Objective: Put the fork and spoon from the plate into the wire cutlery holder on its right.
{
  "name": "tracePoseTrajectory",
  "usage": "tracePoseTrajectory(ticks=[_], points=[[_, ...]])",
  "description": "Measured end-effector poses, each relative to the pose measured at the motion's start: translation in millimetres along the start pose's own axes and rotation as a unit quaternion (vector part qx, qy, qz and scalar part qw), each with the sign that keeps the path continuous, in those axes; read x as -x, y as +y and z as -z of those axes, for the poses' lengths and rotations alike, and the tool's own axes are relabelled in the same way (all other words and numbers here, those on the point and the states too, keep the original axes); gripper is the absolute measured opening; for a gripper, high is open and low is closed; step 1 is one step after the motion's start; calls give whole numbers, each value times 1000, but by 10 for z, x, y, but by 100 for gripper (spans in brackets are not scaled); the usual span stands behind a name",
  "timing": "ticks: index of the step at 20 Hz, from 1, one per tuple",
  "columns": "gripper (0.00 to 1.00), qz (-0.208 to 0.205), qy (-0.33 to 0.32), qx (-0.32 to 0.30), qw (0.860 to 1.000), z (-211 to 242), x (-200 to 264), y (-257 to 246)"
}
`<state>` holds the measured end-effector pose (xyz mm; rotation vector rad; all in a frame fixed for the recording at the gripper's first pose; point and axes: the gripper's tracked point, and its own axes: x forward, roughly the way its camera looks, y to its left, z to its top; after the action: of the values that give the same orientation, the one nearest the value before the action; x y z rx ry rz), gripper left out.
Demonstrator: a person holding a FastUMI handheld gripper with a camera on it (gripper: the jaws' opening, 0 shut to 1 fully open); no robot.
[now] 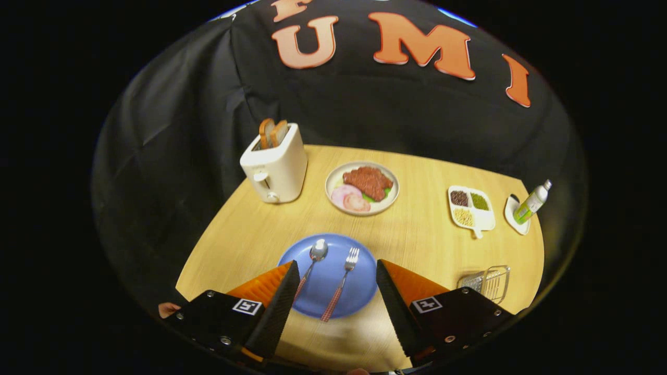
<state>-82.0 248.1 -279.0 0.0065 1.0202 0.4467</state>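
Fork (343, 281) and spoon (311, 263) lie side by side on the plate (365, 291); my gripper (336, 291), fingers spread and empty, risks nudging both together.

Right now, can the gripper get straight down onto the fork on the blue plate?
Probably yes. The gripper is open, the fork lies between its fingers, apart from the spoon, and nothing stands over the blue plate.
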Motion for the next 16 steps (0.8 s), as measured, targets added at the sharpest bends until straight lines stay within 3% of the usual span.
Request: tracePoseTrajectory(ticks=[4,10,13,16], points=[[83,-3,106,-16,994,477,-349,86],[70,18,206,-40,978,954,-615,28],[50,36,224,-37,973,1029,-713,-22],[40,44,243,-43,968,1103,-789,-9]])
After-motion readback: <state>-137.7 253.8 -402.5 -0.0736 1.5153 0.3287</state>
